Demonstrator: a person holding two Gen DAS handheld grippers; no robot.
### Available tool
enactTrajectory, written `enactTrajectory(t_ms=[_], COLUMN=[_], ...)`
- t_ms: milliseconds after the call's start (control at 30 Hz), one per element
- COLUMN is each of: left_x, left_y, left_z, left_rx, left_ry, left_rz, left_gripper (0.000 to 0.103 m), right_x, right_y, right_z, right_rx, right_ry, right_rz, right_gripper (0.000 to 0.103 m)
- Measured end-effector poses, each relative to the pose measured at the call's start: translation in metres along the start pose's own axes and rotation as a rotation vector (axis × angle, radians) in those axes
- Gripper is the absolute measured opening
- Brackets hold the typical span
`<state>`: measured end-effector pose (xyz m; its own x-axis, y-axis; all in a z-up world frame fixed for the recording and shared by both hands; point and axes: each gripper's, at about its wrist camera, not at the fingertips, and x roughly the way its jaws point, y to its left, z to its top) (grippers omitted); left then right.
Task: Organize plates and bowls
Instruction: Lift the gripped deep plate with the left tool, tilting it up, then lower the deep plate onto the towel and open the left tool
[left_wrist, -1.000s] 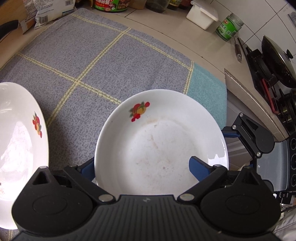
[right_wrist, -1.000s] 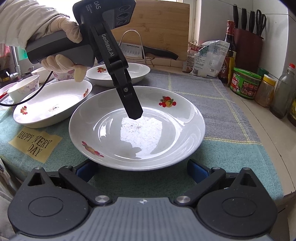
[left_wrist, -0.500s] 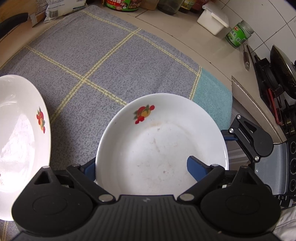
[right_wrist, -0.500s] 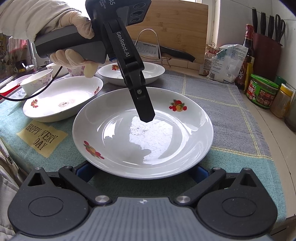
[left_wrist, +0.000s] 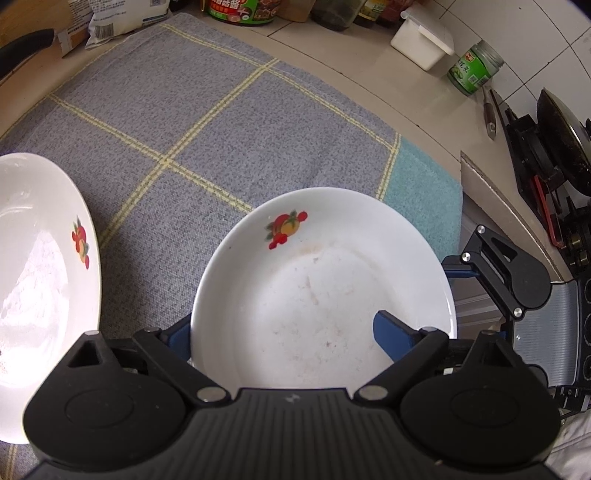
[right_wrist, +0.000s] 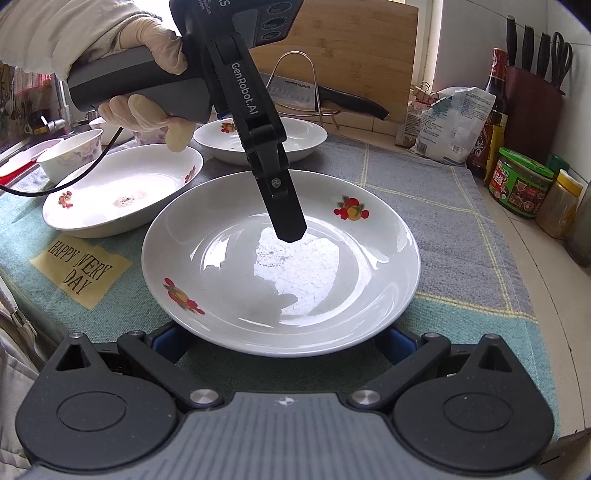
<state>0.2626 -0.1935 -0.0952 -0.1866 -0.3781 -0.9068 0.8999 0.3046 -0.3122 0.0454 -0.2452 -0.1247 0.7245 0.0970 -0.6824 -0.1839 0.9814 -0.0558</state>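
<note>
A wide, shallow white china plate with small red-and-orange fruit prints (right_wrist: 280, 258) sits on the grey, yellow-checked cloth with a teal border (left_wrist: 207, 122) that covers the counter, close to the cloth's near edge. The left gripper (left_wrist: 282, 334) comes down steeply over the plate's rim: one blue fingertip (left_wrist: 391, 332) rests inside the dish, the other sits outside the rim on the opposite side, so the edge of the plate lies between the two. From the other side, the black finger reaches down into the bowl of the plate, held by a hand in a pale glove (right_wrist: 147, 85) with a light sleeve. The jaws stand partly open around that rim, and they look set against it, though I cannot see the actual contact under the plate's edge. The right gripper (right_wrist: 280, 341) is low at the near edge of the same plate, its blue fingers spread wide and mostly hidden beneath the rim; whether they touch the plate I cannot tell. Behind and to the left lie two more white plates of the same pattern (right_wrist: 122, 188), and a small flowered bowl (right_wrist: 70, 155) stands farther left by the sink. A yellow patch reading "HAPPY VERY DAY" (right_wrist: 79, 269) is sewn on the teal border.
</note>
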Motion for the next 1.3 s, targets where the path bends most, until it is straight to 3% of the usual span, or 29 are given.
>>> enactTrajectory(t_ms=[733, 1300], left_x=[-0.007, -0.009], left_y=[-0.007, -0.011], left_z=[0.004, 0.046], left_rx=[0.006, -0.011], left_ry=[-0.035, -0.115], left_rz=[0.022, 0.038], left_gripper=[0.095, 0.095], right_x=[-0.004, -0.003], right_y=[-0.009, -0.052], right_z=[0.008, 0.023], right_rx=[0.01, -0.03], right_ry=[0.014, 0.002], right_rz=[-0.003, -0.023], right_gripper=[0.103, 0.103])
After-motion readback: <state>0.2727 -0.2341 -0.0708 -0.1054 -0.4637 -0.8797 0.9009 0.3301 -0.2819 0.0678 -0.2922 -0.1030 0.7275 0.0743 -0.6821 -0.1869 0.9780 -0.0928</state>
